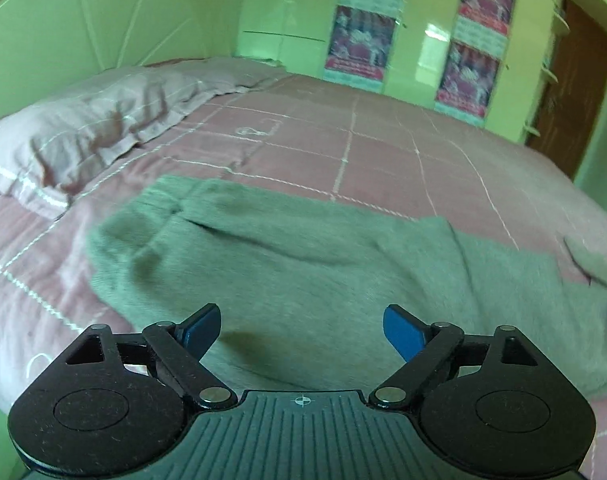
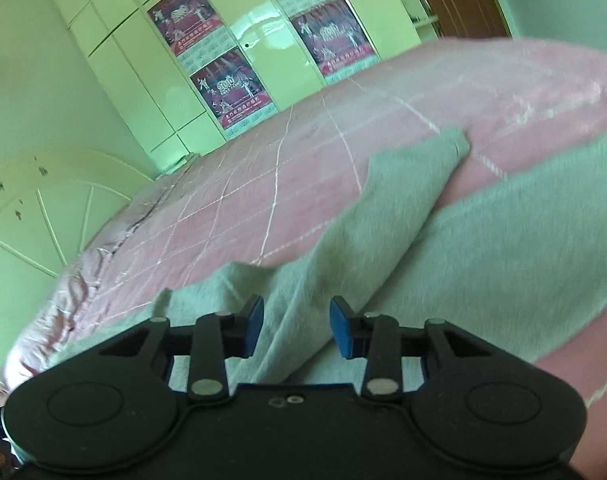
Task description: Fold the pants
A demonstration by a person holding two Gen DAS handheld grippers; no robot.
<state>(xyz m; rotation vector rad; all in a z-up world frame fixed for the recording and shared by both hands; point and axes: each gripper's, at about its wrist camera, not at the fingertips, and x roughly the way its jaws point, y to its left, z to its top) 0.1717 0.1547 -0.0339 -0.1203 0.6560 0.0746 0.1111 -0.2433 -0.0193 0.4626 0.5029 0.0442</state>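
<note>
Two grippers hang low over a bed, and both are empty. The grey-green pants [image 1: 303,264] lie spread on the pink quilt [image 1: 383,148], on the near part of the bed. The left gripper [image 1: 302,330] has its jaws spread wide, with the blue pads far from each other, and the soft cloth of the pants is right under them. I cannot tell if the pads touch the cloth. The right gripper [image 2: 296,328] has its jaws parted too, but less wide, and a fold of the pants [image 2: 383,248] runs between and past its blue pads; the pads do not pinch it. In the right wrist view the two legs go apart, one toward the far side and one along the near edge, with pink quilt [image 2: 263,184] between them. A pillow [image 1: 87,136] in the same pink lies at the head of the bed, apart from the pants. Behind the bed stands a pale wardrobe [image 2: 151,92] with dark red posters [image 2: 231,92] on its doors.
</note>
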